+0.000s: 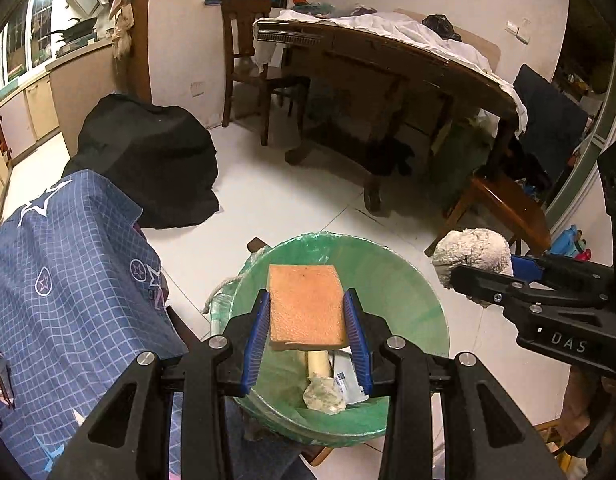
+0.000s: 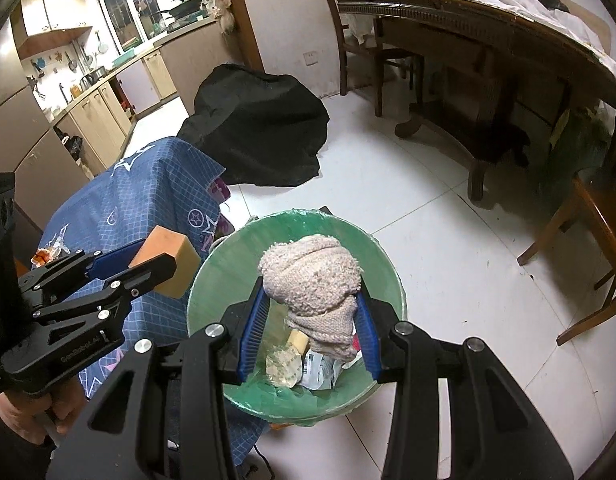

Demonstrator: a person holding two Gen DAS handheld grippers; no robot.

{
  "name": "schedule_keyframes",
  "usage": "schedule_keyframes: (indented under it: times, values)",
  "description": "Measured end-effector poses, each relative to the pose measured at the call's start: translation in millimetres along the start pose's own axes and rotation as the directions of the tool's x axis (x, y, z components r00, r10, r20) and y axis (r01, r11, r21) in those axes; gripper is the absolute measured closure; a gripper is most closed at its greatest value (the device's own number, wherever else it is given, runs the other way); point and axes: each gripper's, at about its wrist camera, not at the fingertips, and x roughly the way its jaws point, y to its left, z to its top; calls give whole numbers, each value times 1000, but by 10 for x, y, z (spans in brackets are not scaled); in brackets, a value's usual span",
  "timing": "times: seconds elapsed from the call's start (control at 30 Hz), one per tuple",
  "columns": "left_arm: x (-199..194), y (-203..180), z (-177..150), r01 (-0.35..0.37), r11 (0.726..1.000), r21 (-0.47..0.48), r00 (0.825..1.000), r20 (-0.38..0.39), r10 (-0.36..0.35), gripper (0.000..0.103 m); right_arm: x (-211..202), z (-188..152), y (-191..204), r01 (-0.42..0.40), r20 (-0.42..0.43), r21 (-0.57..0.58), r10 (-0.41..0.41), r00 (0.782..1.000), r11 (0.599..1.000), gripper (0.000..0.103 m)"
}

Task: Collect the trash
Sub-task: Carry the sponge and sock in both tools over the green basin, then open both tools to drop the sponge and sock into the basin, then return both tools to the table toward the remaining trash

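Flat orange rectangular sponge is clamped between the left gripper pads, held over the round green-lined trash bin. Balled beige knit rag is pinched in the right gripper — also above the bin, just right of the sponge. Crumpled paper scraps are seen inside. Blue checked star-print cloth is draped at left.

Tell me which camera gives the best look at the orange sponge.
Left wrist view: the orange sponge lies face-on between the left gripper pads, above the bin. The right wrist view shows only its end sticking out past the fingers, from the side.
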Motion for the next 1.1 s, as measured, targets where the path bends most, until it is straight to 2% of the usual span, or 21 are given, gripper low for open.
schedule_keyframes:
  times: [0.57, 0.63, 0.73, 1.1]
  values:
    - [52, -43, 48, 0, 1000, 5, 1000, -16, 0, 65, 34, 12, 6, -5, -7, -1, 5, 1000, 1000, 61]
    - [64, -53, 54, -8, 1000, 8, 1000, -19, 8, 62, 45, -7, -1, -15, -8, 3, 15, 1000, 1000, 56]
    - [81, -41, 51, -19, 1000, -9, 1000, -23, 19, 48, 53, -29, -44, -25, 4, 23, 25, 1000, 999, 49]
    - [133, -22, 18, -31, 1000, -5, 999, -37, 30, 48, 64, -82, -116, -32, 9, 43, 32, 999, 999, 49]
